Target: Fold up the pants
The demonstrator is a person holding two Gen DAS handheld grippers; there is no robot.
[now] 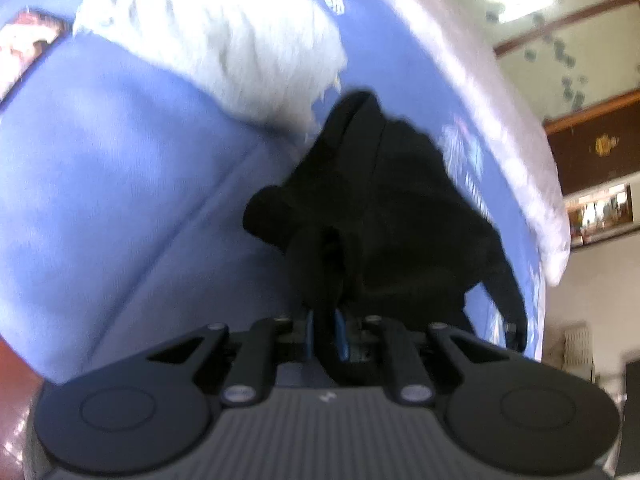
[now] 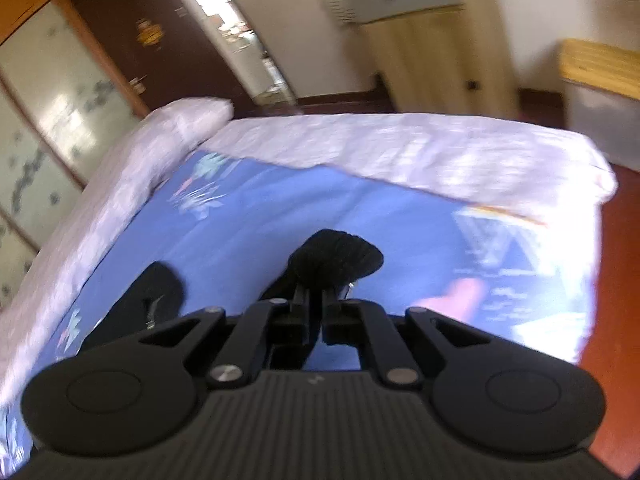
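One pair of black pants (image 1: 384, 208) hangs bunched above a bed, caught by two grippers at once. The left gripper (image 1: 326, 316) has its jaws drawn together on a fold of the dark cloth, which rises in a crumpled heap just beyond the fingers and trails off to the right in one narrow strip. The right gripper (image 2: 316, 300) is likewise clamped on the pants (image 2: 336, 258), a gathered, fan-shaped bunch standing up from between its jaws; a second dark lump of the same cloth lies to the near left on the bed. The bed carries one blue patterned sheet (image 1: 120, 208) and one pale lilac quilt (image 2: 400, 148) heaped along its far edge and left side. One white fuzzy blanket (image 1: 224, 40) lies on the sheet, far left of the pants in the left wrist view. Beyond the bed stand one dark wooden door (image 2: 132, 32) and sliding wardrobe panels (image 2: 48, 92) with frosted glass.
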